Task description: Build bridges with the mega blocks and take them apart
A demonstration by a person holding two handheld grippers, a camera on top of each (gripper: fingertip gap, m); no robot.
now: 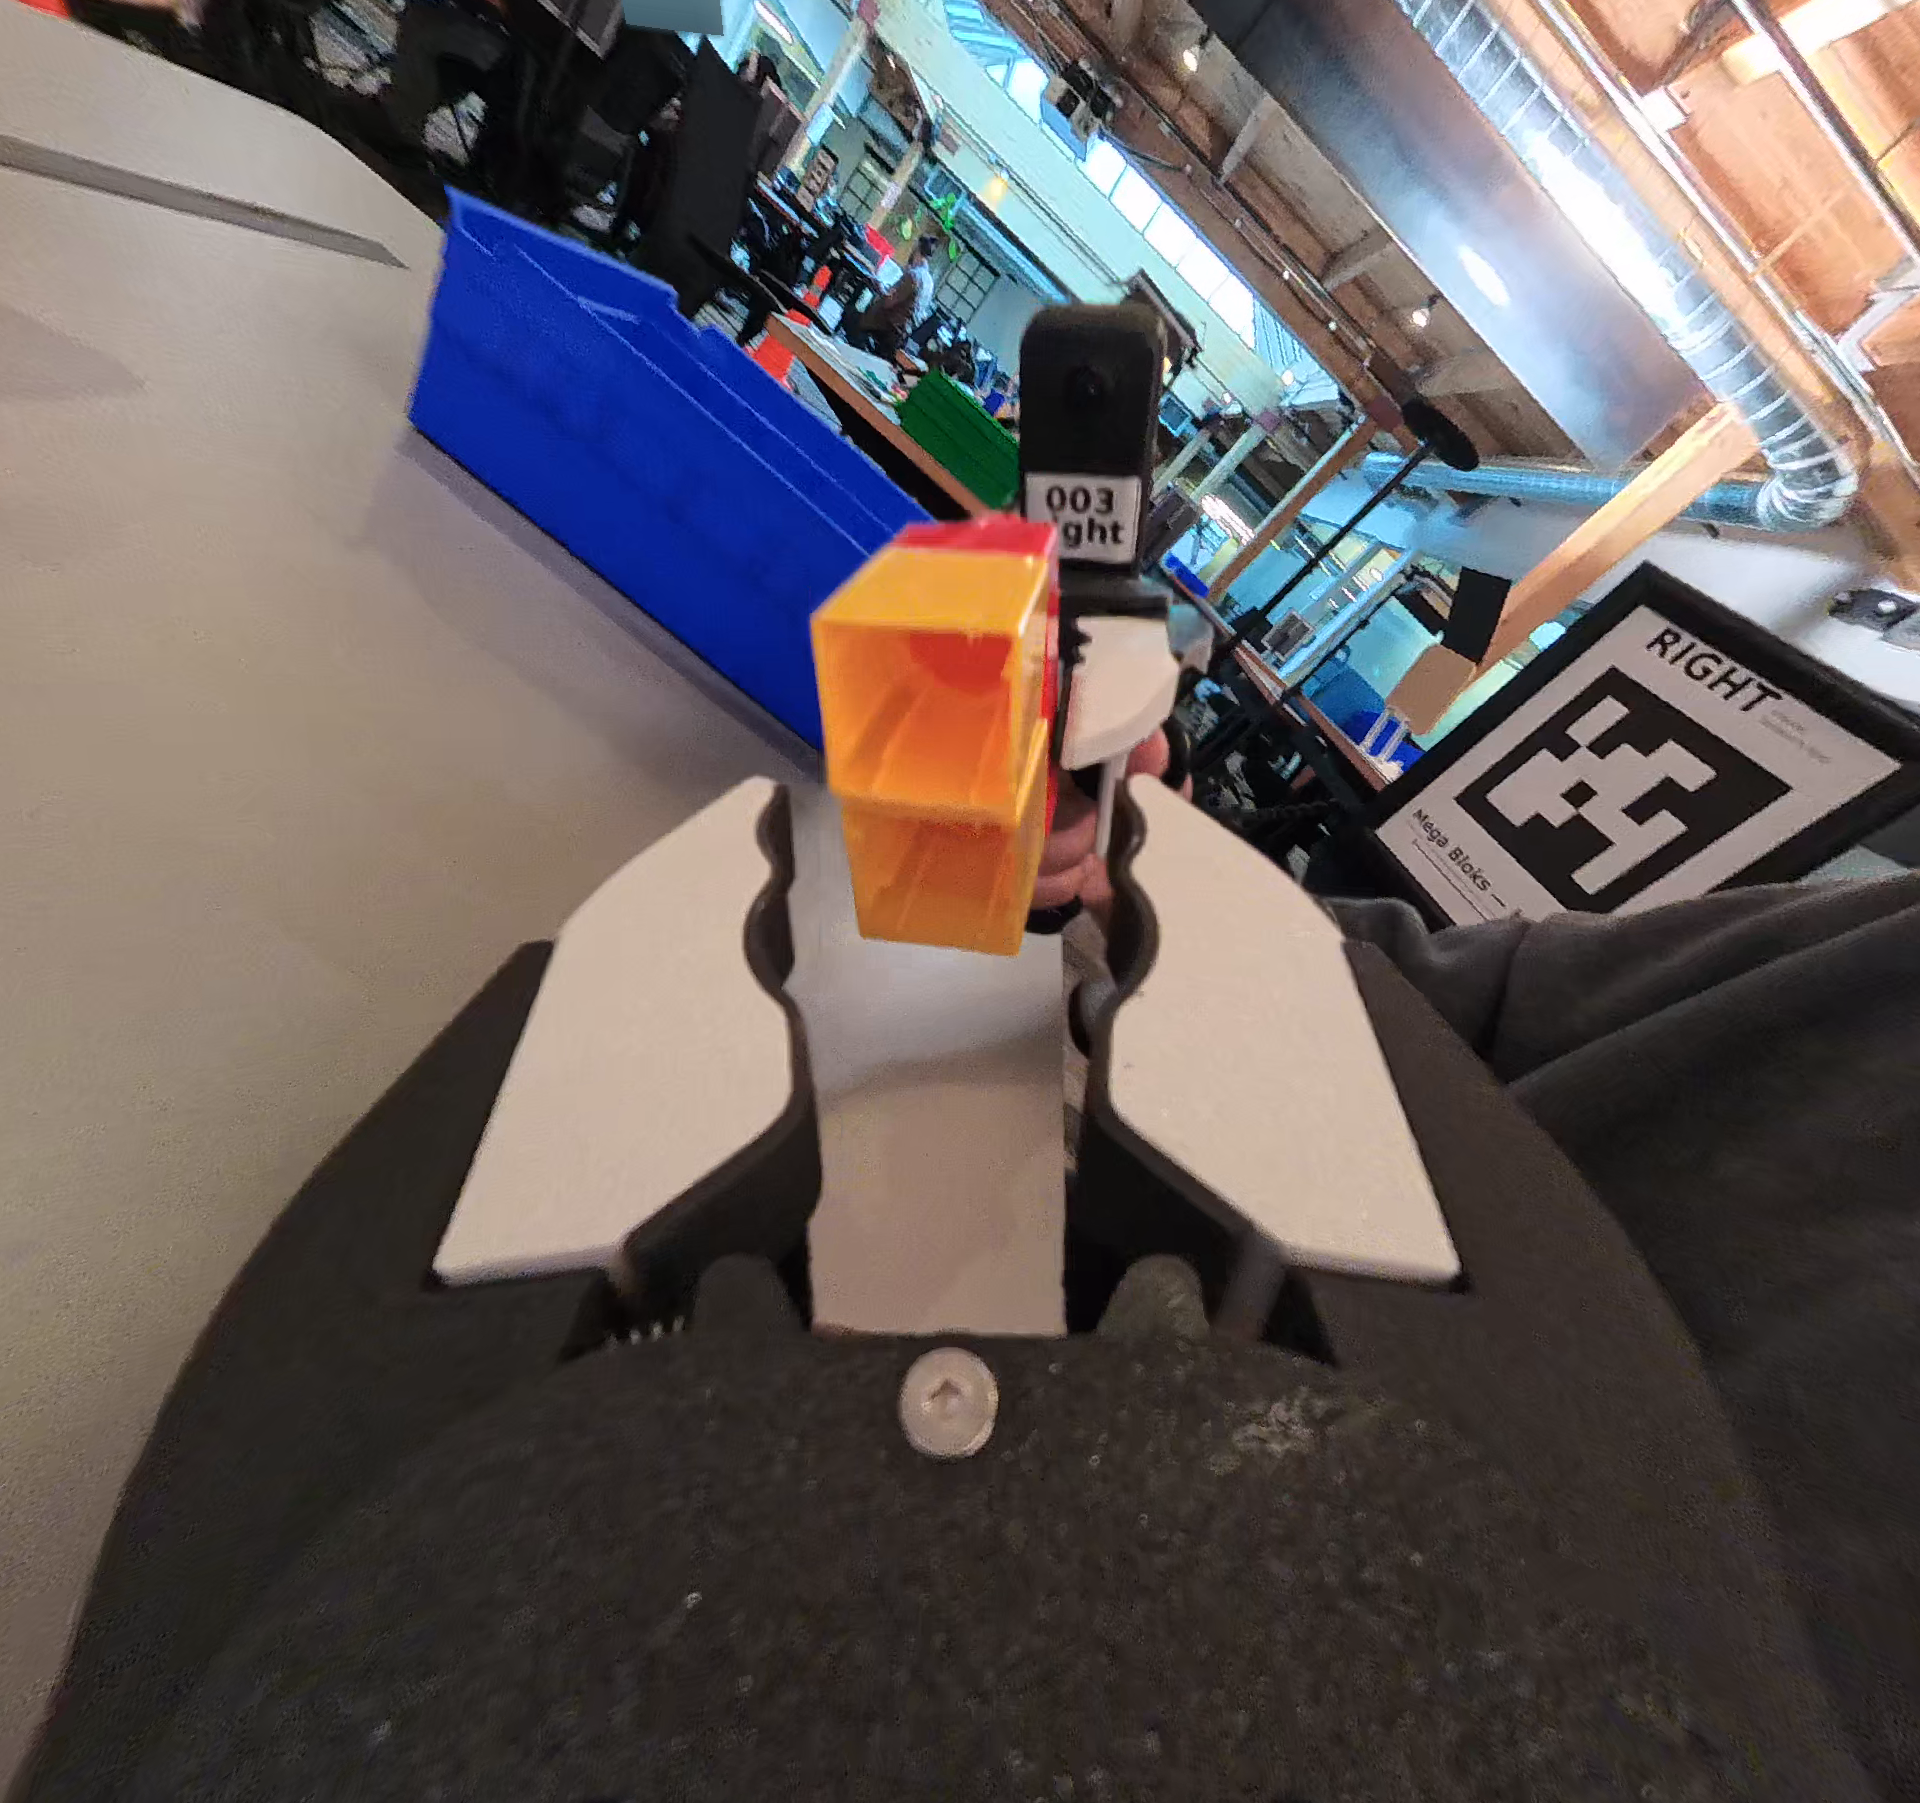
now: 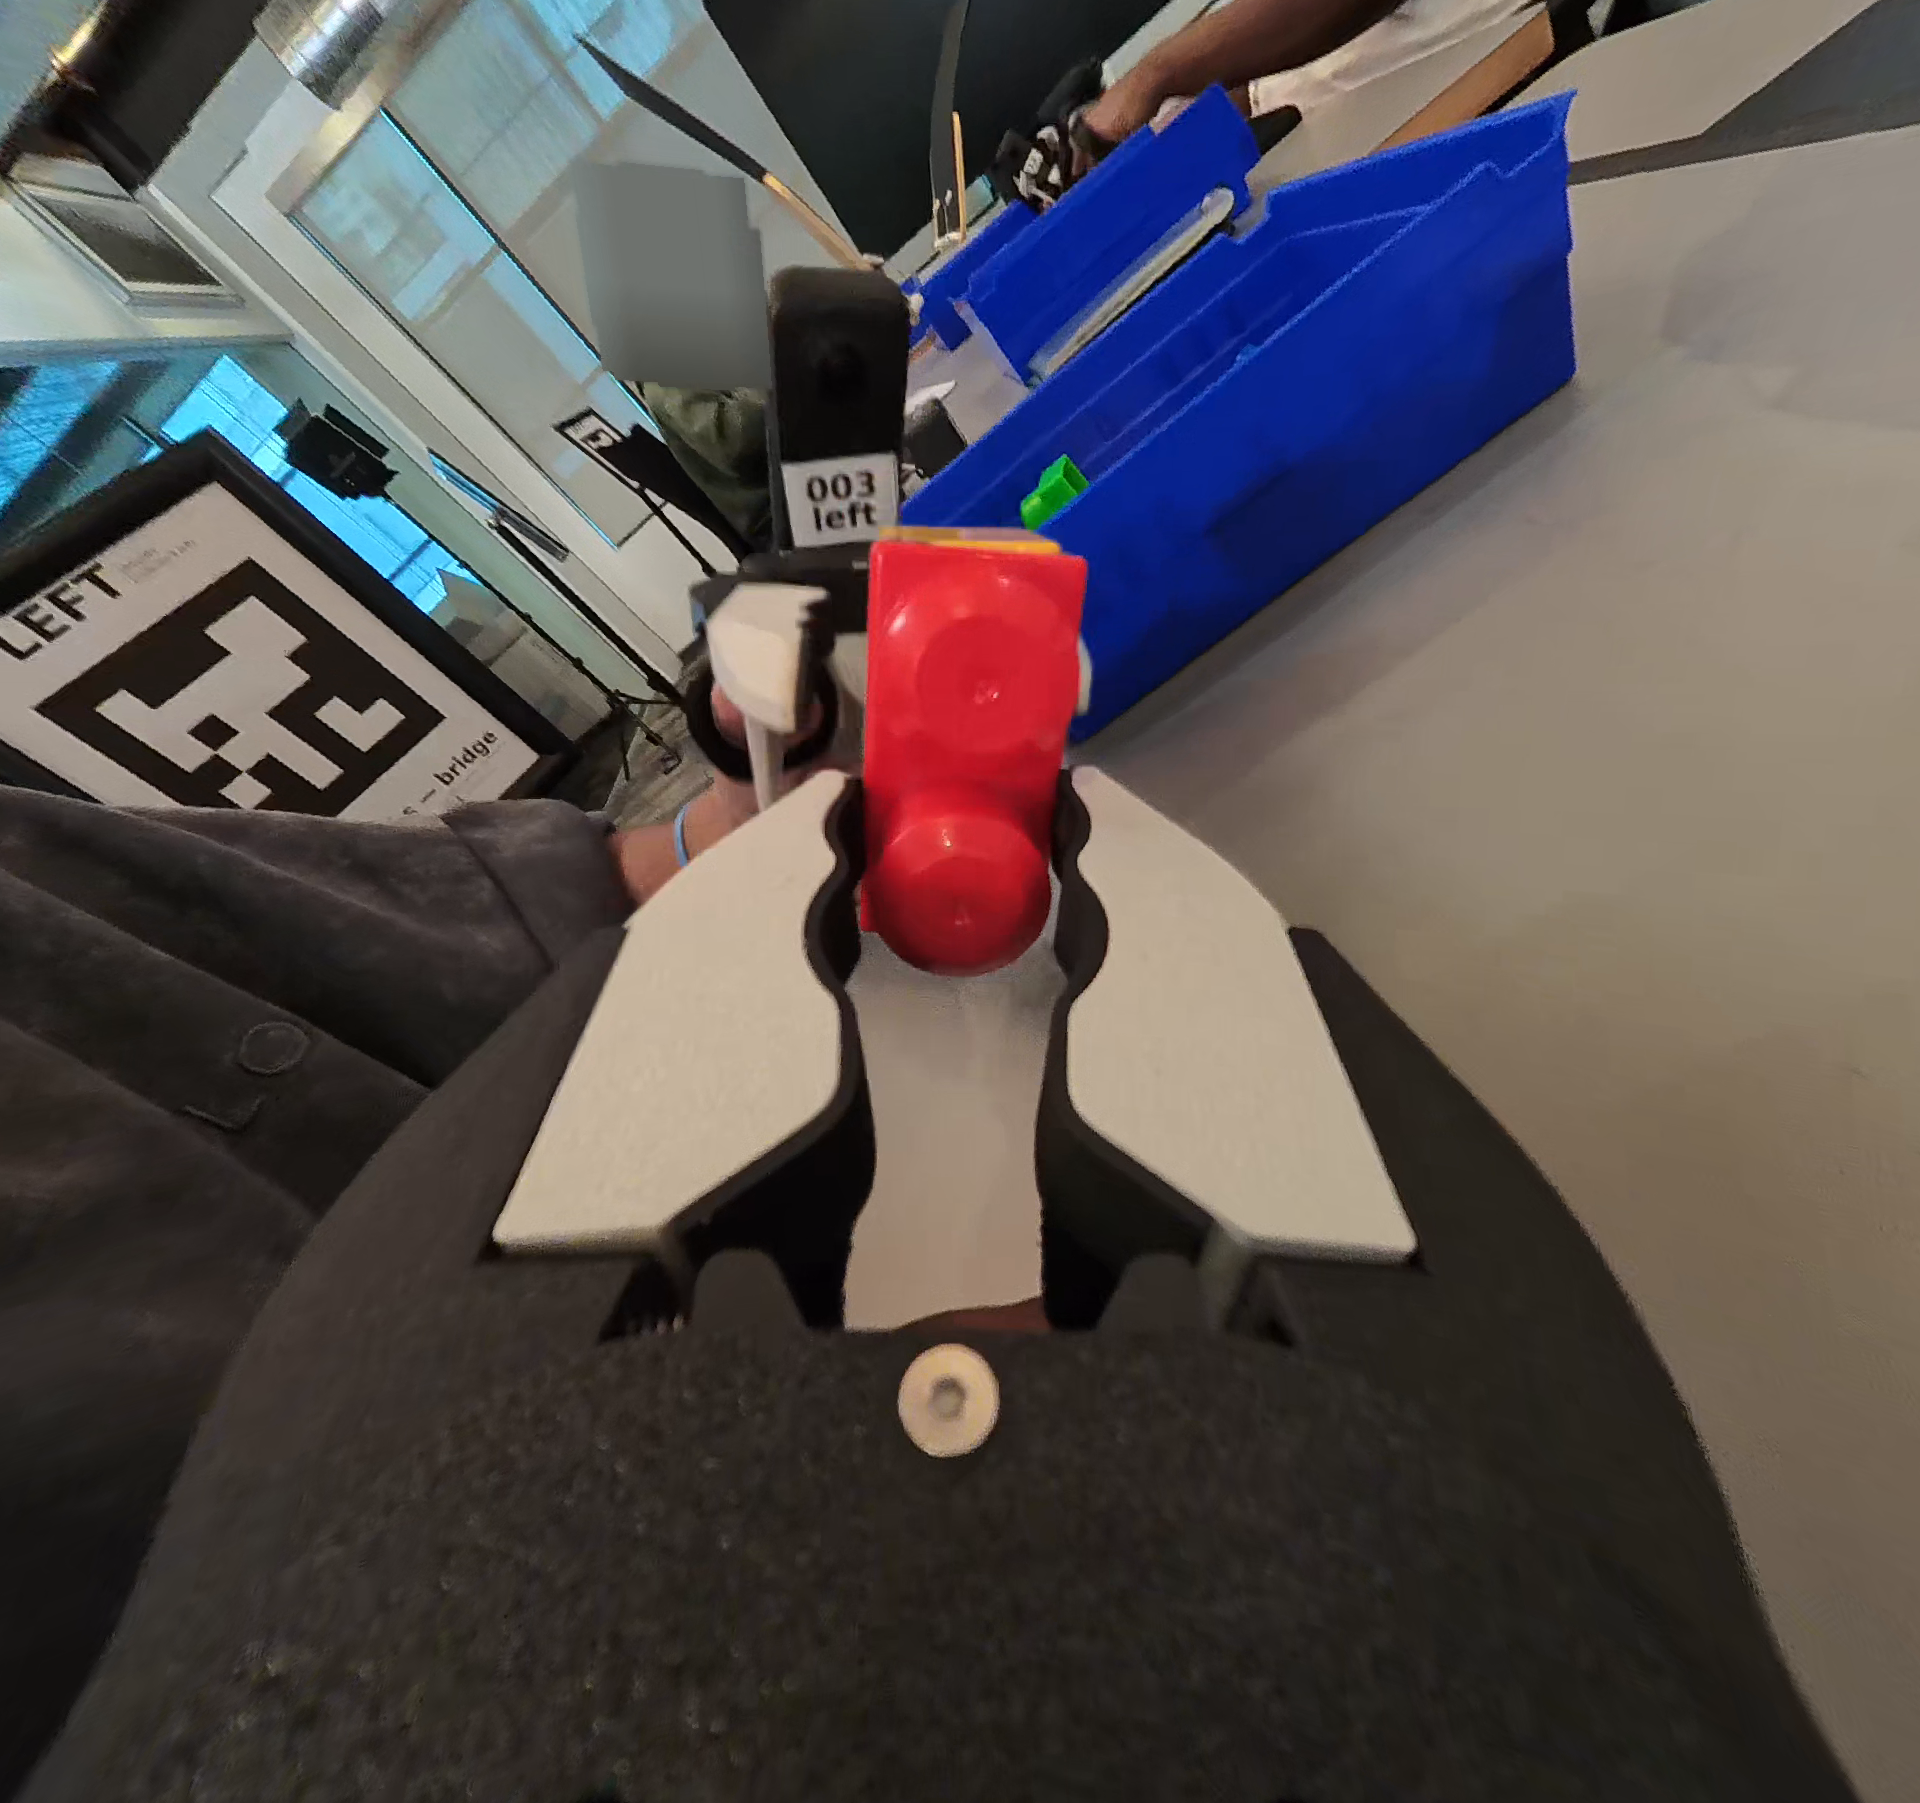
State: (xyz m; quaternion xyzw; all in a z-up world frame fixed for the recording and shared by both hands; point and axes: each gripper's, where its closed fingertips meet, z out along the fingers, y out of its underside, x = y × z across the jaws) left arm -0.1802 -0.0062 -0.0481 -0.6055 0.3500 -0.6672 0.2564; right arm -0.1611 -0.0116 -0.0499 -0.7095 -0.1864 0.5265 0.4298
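A red two-stud block (image 2: 971, 673) is joined to a yellow block (image 1: 925, 714), and the pair is held in the air. In the right wrist view its studs face the camera, and the yellow block shows only as a thin strip (image 2: 966, 535). My right gripper (image 2: 956, 808) is shut on the red block. In the left wrist view the yellow block's hollow underside faces the camera, with the red block (image 1: 977, 535) behind it. My left gripper (image 1: 951, 808) is open, its fingers straddling the yellow block with gaps on both sides.
A blue bin (image 2: 1351, 423) stands on the grey table (image 2: 1558, 818) and holds a green block (image 2: 1051, 491); it also shows in the left wrist view (image 1: 623, 465). A second blue bin (image 2: 1101, 205) and a person stand behind it. Framed marker boards (image 1: 1631, 766) (image 2: 239, 693) stand nearby. My left and right fingertips are right by each other.
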